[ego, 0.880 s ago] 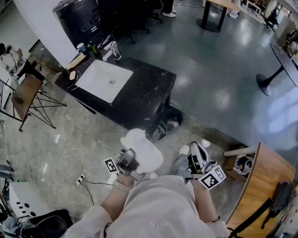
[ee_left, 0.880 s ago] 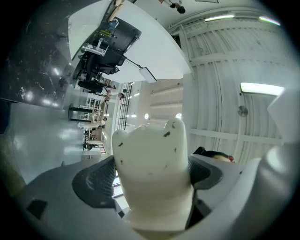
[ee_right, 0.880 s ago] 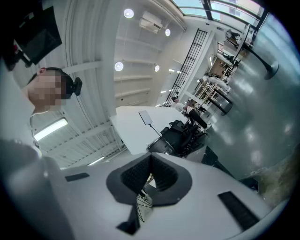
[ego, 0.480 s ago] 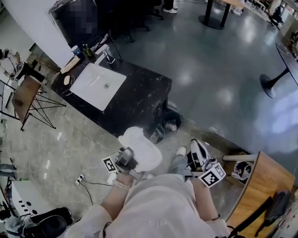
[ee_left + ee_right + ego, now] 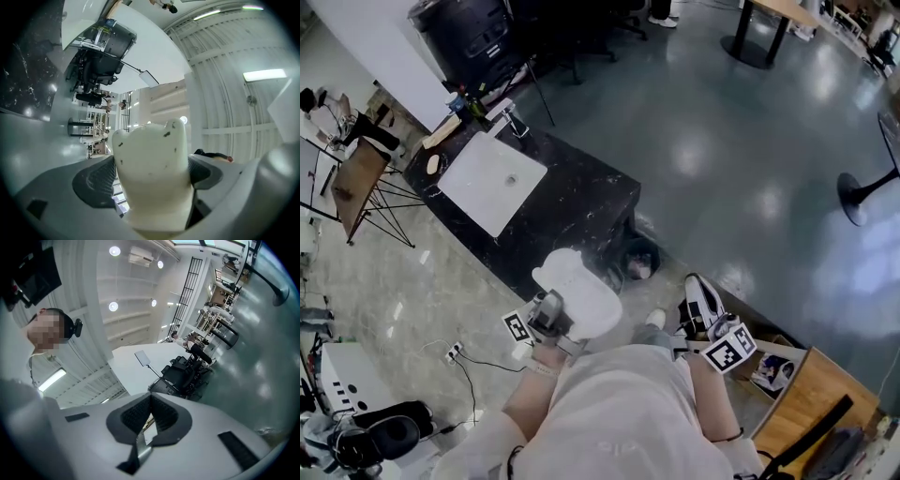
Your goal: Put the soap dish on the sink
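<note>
White speckled soap dish point(image 5: 578, 293) is clamped in wide-spread left gripper point(image 5: 558, 315) jaws. White rectangular sink point(image 5: 492, 178) is seen at 11 o'clock, well apart. Right gripper point(image 5: 150, 414) jaws are closed, empty.

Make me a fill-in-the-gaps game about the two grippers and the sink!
1. The left gripper is holding a white ___.
2. The right gripper is ___ and has nothing in it.
3. The white sink sits in a ___ counter.
Missing words: soap dish; shut; black.
</note>
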Available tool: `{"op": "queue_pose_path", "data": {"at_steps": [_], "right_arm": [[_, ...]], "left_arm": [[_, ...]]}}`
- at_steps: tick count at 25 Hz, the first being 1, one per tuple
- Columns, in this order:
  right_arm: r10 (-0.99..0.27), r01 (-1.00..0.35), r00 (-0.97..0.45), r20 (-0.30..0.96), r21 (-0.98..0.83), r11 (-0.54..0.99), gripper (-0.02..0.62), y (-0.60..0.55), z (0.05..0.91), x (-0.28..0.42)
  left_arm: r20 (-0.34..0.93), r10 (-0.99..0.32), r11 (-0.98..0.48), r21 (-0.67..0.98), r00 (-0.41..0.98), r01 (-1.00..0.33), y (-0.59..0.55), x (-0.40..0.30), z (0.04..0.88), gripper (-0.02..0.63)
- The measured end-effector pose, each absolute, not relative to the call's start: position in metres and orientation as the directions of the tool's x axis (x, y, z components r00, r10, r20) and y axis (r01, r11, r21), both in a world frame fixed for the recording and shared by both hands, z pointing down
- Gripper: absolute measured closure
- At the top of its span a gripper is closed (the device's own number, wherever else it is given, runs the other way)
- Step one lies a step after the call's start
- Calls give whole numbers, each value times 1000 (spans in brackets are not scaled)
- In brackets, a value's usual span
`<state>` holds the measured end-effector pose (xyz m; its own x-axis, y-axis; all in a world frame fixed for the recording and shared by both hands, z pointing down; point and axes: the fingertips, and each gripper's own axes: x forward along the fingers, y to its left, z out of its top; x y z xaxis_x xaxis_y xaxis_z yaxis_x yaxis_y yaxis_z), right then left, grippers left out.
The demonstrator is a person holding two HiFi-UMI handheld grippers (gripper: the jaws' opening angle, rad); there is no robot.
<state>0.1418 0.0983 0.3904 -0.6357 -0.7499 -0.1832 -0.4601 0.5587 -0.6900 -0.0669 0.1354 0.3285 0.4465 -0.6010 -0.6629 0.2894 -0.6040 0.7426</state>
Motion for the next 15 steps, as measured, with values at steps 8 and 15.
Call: {"op": "queue_pose_path", "data": {"at_steps": [8,15], "right_arm": [[-693,-408,-693,-198,-685,604,575,32,388,178],[-631,-354,-751,-195,-688,634,575,1,394,184]], "left_arm": [[-649,-654,-627,752,388,201,88,-38,327,127],[-630,-702,-629,767,332,128,68,-29,329,127]]}}
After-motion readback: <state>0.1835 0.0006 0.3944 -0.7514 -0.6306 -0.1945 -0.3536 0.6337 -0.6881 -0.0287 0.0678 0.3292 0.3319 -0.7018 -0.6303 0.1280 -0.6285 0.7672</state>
